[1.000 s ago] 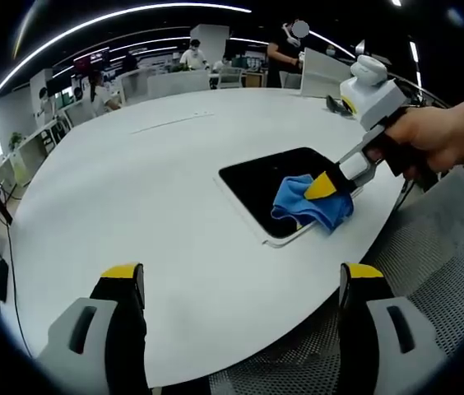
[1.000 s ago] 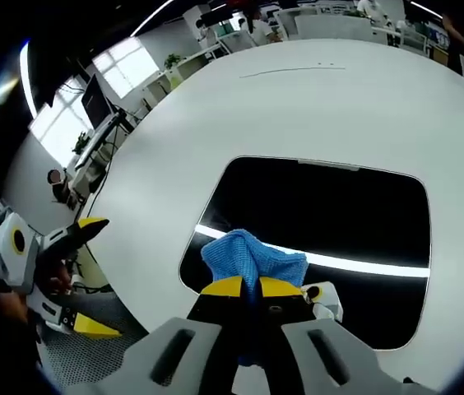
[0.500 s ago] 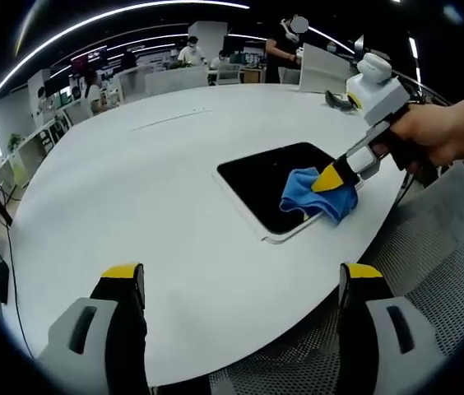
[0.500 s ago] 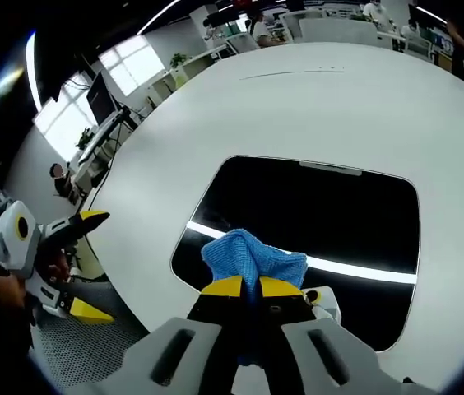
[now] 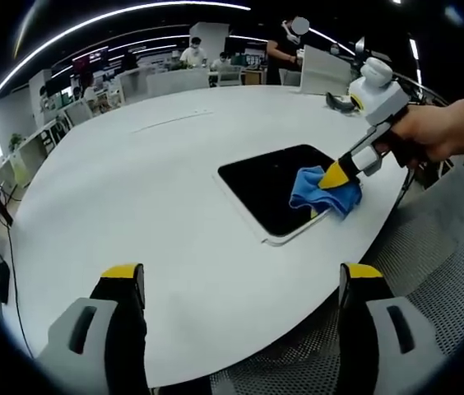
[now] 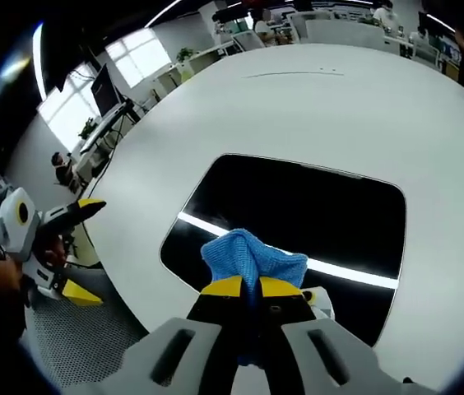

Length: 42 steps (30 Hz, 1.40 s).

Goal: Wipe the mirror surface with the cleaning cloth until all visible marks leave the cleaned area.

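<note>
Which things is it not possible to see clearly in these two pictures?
- Marks on the mirror: right gripper view, its glass looks dark with a light streak, so none can be told.
- Mirror under the cloth: hidden by the cloth and right gripper.
- Mirror's near corner: left gripper view, covered by the cloth.
- Left gripper: open, away from the mirror.

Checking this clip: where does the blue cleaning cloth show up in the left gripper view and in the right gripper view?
Left gripper view: the blue cleaning cloth sits right of centre, on the near right end of the mirror, pinched by the right gripper.
Right gripper view: the cloth sits at lower centre, rising from that view's own jaws over the mirror's near edge.
Shared landmark: the dark mirror on the white table.
</note>
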Available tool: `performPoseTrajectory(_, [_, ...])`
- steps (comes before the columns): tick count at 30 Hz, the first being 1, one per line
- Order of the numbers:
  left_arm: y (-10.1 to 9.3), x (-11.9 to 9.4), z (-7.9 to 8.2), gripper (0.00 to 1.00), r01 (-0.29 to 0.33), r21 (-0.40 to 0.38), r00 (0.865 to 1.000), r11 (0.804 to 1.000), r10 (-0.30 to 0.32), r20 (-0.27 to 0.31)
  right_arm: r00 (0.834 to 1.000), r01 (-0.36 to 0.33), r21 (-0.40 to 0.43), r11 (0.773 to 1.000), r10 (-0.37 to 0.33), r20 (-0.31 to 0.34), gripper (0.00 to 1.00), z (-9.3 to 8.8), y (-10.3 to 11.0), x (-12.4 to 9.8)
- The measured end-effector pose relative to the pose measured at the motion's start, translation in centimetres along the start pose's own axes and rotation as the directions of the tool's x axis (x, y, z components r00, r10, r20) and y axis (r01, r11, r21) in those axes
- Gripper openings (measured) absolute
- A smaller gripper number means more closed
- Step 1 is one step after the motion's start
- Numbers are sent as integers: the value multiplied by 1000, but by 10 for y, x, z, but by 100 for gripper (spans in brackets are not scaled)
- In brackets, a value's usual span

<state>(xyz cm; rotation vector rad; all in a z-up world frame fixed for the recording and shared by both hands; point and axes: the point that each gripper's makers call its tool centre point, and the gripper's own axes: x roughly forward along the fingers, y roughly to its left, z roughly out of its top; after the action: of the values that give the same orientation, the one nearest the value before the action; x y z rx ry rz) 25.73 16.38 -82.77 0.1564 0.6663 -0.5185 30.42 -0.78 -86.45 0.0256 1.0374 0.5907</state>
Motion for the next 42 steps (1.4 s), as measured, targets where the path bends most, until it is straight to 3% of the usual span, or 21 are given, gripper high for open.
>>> performPoseTrajectory(8, [-2,-1,1,98,8,-16,1000,1000,-8,3,1000,6,-29,1000,-7,-7,0,3,-3,1])
performPoseTrajectory(42, [1,-1,0,97,9,-32,1000,999,-9,11,1000,14,-60,998,-13,12,0,74,-46,33])
